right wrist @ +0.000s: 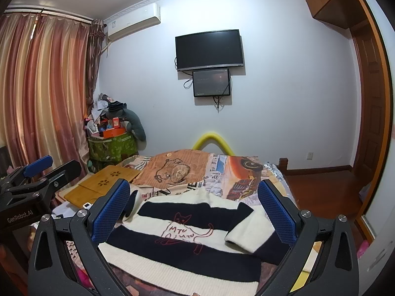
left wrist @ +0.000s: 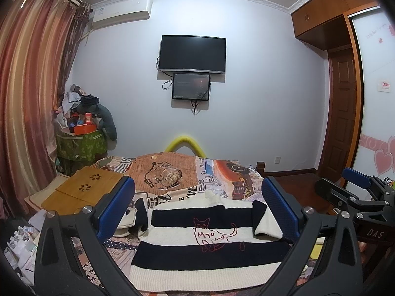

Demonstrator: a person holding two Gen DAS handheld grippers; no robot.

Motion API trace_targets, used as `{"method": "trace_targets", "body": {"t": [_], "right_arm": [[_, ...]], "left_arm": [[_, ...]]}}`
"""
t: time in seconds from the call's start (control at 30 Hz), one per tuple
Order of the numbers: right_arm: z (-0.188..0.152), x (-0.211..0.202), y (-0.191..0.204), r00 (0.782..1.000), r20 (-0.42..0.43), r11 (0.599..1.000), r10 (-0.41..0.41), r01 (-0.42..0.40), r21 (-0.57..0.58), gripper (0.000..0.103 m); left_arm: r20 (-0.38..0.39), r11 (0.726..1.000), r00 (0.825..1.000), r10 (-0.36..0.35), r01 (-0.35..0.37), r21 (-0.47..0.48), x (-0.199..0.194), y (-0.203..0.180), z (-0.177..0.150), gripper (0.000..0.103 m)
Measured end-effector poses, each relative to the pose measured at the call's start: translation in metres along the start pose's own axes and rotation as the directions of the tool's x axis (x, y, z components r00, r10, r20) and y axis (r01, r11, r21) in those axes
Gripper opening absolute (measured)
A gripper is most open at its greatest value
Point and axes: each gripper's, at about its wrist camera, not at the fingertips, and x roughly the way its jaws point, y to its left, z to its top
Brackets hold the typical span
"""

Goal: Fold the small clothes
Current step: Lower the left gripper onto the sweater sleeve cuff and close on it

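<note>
A small navy-and-white striped sweater (left wrist: 197,251) with a red cat outline lies flat on the bed; it also shows in the right wrist view (right wrist: 182,244). Its right sleeve (right wrist: 249,231) is folded in over the body, and the left sleeve (left wrist: 138,218) lies bunched at the left side. My left gripper (left wrist: 197,212) is open and empty, held above the sweater. My right gripper (right wrist: 195,214) is open and empty, also above the sweater. The right gripper shows at the right of the left wrist view (left wrist: 358,192), and the left gripper at the left of the right wrist view (right wrist: 37,180).
The bed has a patterned cover (left wrist: 172,172). A wooden lap tray (left wrist: 84,190) lies at the bed's left. A cluttered green bin (left wrist: 79,145) stands by the curtains (left wrist: 27,93). A TV (left wrist: 192,54) hangs on the far wall. A wardrobe (left wrist: 375,93) is at the right.
</note>
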Motion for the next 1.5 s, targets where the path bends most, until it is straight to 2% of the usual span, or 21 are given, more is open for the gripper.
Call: {"method": "trace_targets", "body": {"t": [0.2,0.43,0.53,0.63,0.73,0.83,0.9,0.97,1.03,1.07,1.2,1.3,1.43,1.5], "right_arm": [[-0.004,0.007,-0.002,1.0,-0.011,1.0,0.004,-0.004,0.0,0.103],[-0.005,0.036,-0.006,0.999,-0.036,1.0,-0.003,0.003,-0.006,0.103],[-0.008,0.057,-0.01,0.998,-0.06,1.0,-0.006,0.006,-0.001,0.103],[-0.014,0.079,-0.018,0.995,-0.099,1.0,-0.002,0.003,0.012,0.103],[-0.024,0.1,-0.023,0.99,-0.137,1.0,-0.014,0.016,0.011,0.103],[-0.035,0.122,-0.027,0.981,-0.188,0.999,-0.047,0.043,-0.023,0.103],[-0.042,0.134,-0.028,0.972,-0.228,0.998,-0.057,0.048,-0.046,0.103],[-0.051,0.152,-0.03,0.957,-0.285,0.998,-0.049,0.034,-0.057,0.103],[-0.059,0.164,-0.03,0.944,-0.329,0.998,-0.026,0.008,-0.055,0.095],[-0.063,0.169,-0.03,0.934,-0.357,0.999,-0.009,-0.01,-0.053,0.092],[-0.075,0.193,-0.029,0.899,-0.437,0.998,0.029,-0.052,-0.04,0.082],[-0.082,0.214,-0.031,0.872,-0.487,0.996,0.057,-0.08,-0.026,0.073],[-0.087,0.235,-0.034,0.845,-0.529,0.995,0.085,-0.097,0.005,0.069],[-0.089,0.241,-0.033,0.838,-0.538,0.995,0.087,-0.098,0.008,0.068]], "left_arm": [[-0.013,1.0,1.0,0.007,-0.007,-0.006,0.009,0.003,-0.001,0.103],[-0.049,0.998,0.997,0.056,-0.056,0.008,0.047,0.02,-0.009,0.103],[-0.087,0.996,0.993,0.083,-0.081,0.025,0.072,0.035,-0.015,0.103],[-0.165,0.991,0.977,0.133,-0.132,0.019,0.107,0.061,-0.028,0.103],[-0.26,0.986,0.953,0.156,-0.165,-0.014,0.138,0.09,-0.046,0.103],[-0.387,0.974,0.904,0.179,-0.219,-0.062,0.172,0.13,-0.073,0.103],[-0.443,0.965,0.876,0.193,-0.252,-0.077,0.187,0.152,-0.09,0.103],[-0.502,0.952,0.835,0.224,-0.298,-0.072,0.206,0.175,-0.11,0.1],[-0.547,0.941,0.8,0.248,-0.334,-0.062,0.221,0.193,-0.127,0.096],[-0.562,0.936,0.788,0.252,-0.346,-0.064,0.227,0.201,-0.134,0.096],[-0.61,0.938,0.76,0.224,-0.338,-0.077,0.251,0.224,-0.155,0.096],[-0.645,0.965,0.746,0.165,-0.257,-0.051,0.267,0.221,-0.165,0.096],[-0.654,0.977,0.729,0.203,-0.197,0.083,0.29,0.205,-0.174,0.096],[-0.648,0.974,0.729,0.221,-0.195,0.113,0.299,0.204,-0.175,0.094]]}}
